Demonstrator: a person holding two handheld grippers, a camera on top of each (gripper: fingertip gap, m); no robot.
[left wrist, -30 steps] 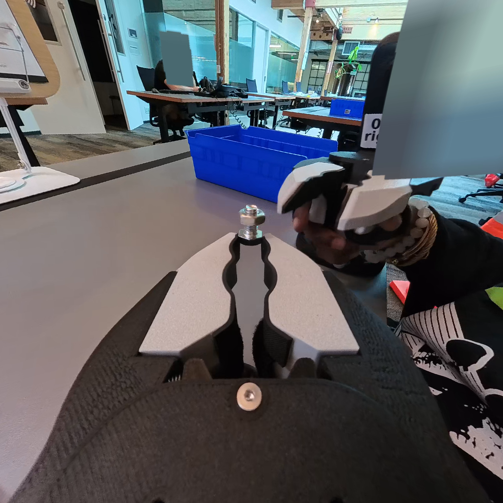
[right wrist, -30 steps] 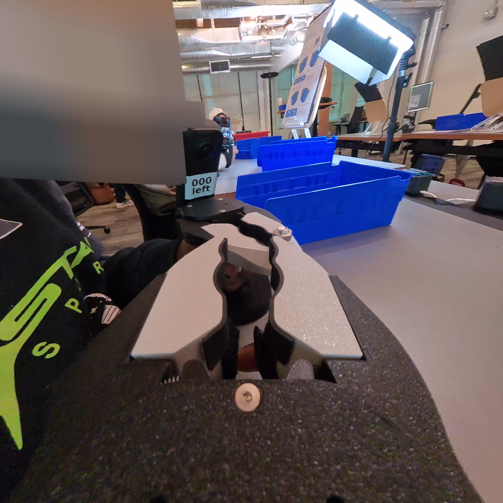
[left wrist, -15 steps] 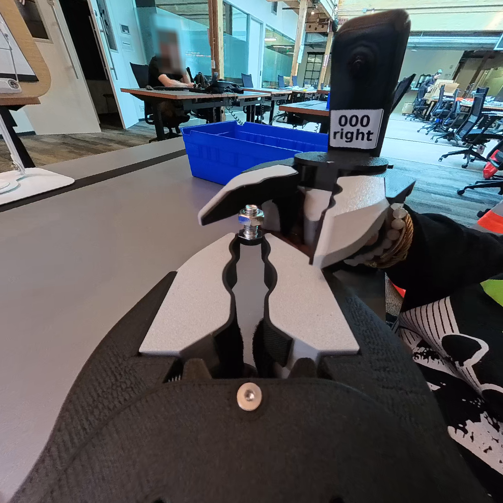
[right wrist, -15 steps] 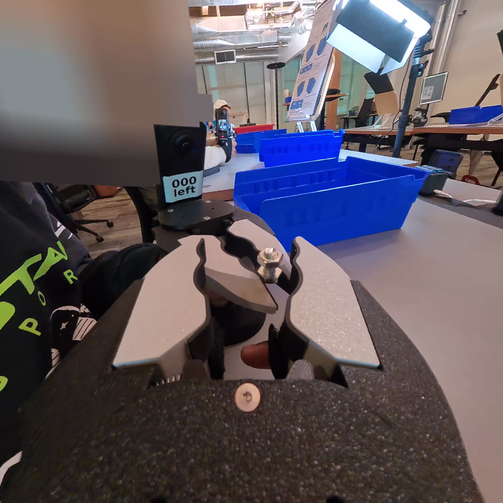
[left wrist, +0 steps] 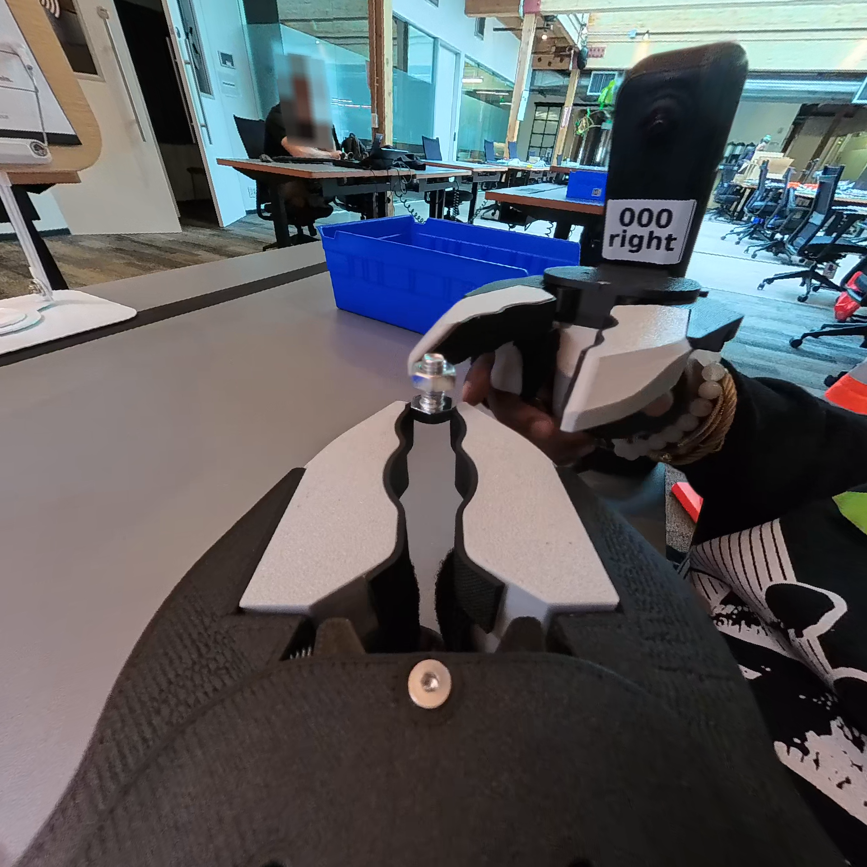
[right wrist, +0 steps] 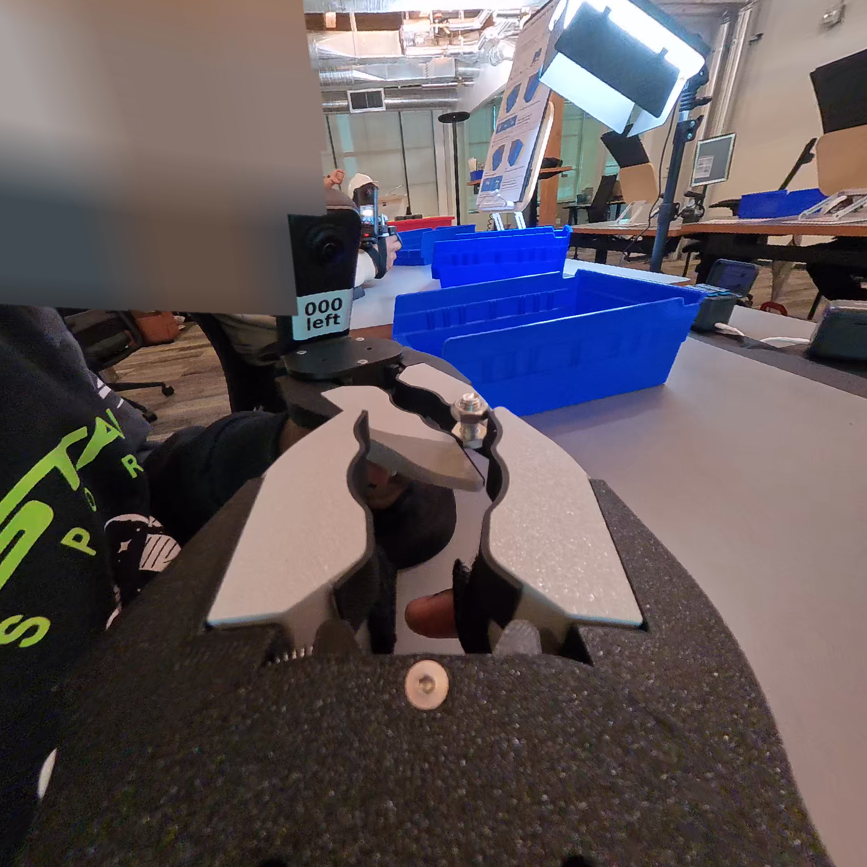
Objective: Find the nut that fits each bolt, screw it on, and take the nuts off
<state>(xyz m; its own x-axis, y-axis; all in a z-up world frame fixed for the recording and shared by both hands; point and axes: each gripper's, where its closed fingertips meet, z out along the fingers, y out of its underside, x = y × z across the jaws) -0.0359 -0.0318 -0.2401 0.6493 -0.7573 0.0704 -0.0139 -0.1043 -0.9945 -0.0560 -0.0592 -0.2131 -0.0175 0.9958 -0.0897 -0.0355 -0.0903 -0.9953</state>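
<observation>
While held upright by its head in the pressed-together tips of the left gripper (left wrist: 430, 415), stands clear of the grey table (left wrist: 164, 422): bolt (left wrist: 429, 399), with a nut (left wrist: 432, 373) threaded near its top. Jaws of the right gripper (right wrist: 429, 417) spread wide about the nut, one finger right beside it, perhaps touching, the other well off. Nothing pinched there yet.

Could tip the bolt out of that shallow hold if closed off-centre, pushing from one side only. Could slip over the nut's corners instead of turning it. Could drag the bolt round with the nut if the left hold is too light. Could drop a freed nut onto the table.
</observation>
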